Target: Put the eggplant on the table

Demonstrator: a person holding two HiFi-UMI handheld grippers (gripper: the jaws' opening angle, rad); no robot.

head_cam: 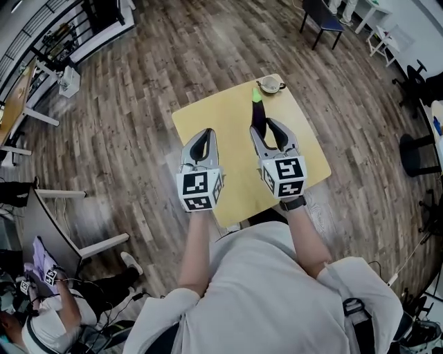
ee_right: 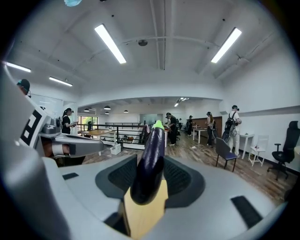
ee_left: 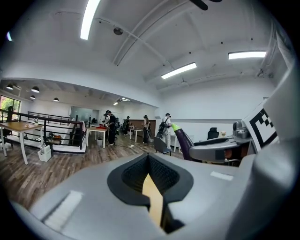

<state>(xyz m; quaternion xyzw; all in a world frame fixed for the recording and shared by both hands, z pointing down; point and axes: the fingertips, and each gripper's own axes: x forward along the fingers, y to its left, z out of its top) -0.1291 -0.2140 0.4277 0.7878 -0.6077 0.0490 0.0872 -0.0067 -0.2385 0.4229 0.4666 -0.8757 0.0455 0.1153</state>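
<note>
A long dark purple eggplant (head_cam: pixel 258 114) with a green cap sticks out from my right gripper (head_cam: pixel 268 131), which is shut on its lower end over the small yellow table (head_cam: pixel 208 114). In the right gripper view the eggplant (ee_right: pixel 150 161) rises between the two jaws, cap pointing away. My left gripper (head_cam: pixel 201 144) hovers beside it over the table's left half, jaws together with only a thin slit between them and nothing held. From the left gripper view the eggplant (ee_left: pixel 183 140) and the right gripper (ee_left: pixel 220 147) show at the right.
A cup on a saucer (head_cam: pixel 270 85) stands at the table's far corner. Wooden floor surrounds the table. A dark chair (head_cam: pixel 322 17) stands farther off, a black office chair (head_cam: pixel 415 152) at the right, and a seated person (head_cam: pixel 41 325) at the lower left.
</note>
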